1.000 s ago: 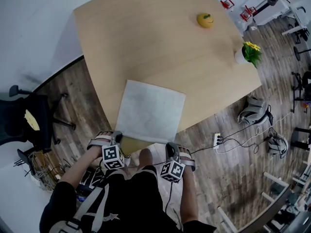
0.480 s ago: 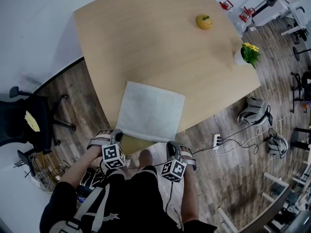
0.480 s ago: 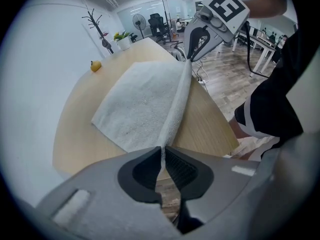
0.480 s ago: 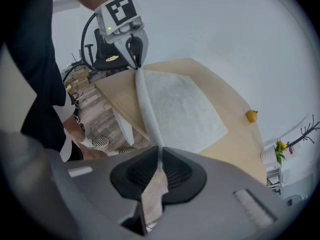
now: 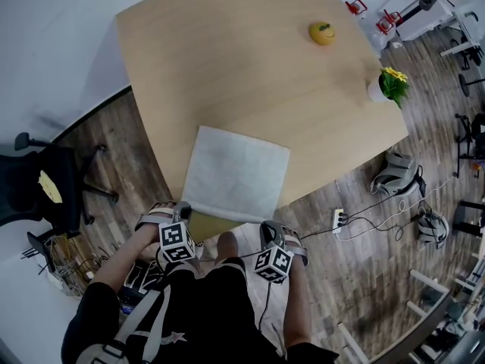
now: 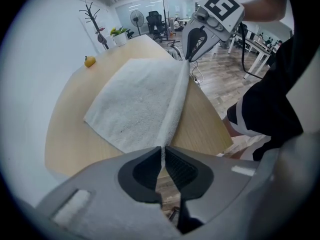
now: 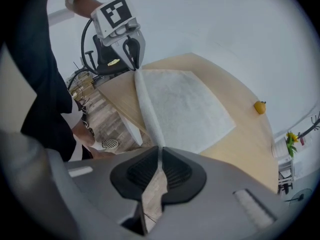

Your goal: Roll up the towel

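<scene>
Now my left gripper (image 6: 162, 151) is clamped on the white towel's (image 5: 236, 173) near left corner, and my right gripper (image 7: 160, 151) is pinched shut on its near right corner. The hem stretches straight between them at the tabletop's (image 5: 250, 67) near edge, and the rest of the towel lies flat.

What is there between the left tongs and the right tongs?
The near edge of the towel, stretched straight from the left tongs to the right tongs, each shut on a corner. Both gripper views show it.
</scene>
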Motion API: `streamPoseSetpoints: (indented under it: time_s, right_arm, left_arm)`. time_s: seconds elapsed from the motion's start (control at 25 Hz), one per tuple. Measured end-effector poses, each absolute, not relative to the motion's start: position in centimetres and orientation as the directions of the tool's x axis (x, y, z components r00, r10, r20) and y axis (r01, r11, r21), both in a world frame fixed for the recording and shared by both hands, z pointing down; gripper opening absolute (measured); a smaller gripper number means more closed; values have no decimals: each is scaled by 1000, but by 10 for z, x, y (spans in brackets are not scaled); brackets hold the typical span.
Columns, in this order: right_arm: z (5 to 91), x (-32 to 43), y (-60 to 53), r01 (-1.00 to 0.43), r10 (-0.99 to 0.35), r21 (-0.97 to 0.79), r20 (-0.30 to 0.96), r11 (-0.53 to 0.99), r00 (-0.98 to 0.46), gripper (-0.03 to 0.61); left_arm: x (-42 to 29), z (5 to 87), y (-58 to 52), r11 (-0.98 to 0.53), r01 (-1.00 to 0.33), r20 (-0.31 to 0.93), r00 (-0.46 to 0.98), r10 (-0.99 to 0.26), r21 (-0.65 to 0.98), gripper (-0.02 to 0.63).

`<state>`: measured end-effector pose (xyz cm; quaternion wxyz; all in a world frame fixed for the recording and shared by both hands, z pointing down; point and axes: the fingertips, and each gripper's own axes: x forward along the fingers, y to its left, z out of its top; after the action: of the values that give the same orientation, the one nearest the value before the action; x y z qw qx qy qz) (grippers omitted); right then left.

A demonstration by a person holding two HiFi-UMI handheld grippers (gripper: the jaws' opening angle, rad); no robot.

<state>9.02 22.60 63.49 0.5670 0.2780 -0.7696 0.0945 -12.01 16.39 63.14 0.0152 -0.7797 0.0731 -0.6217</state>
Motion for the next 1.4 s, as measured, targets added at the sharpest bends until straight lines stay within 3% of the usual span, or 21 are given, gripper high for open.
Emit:
streamPoseSetpoints:
  time_s: [0.92,1.4]
  right_arm:
    - [632,80,238,-559,-28,-175,942,810,-335,29]
    - [633,90,211,-569,2,-235,925,788,-380,31]
  left_arm:
    - [-126,634,170,-996,-12,987,137,83,85,34]
    - [-117,637,146,-992,-31,987,110,120,124,35]
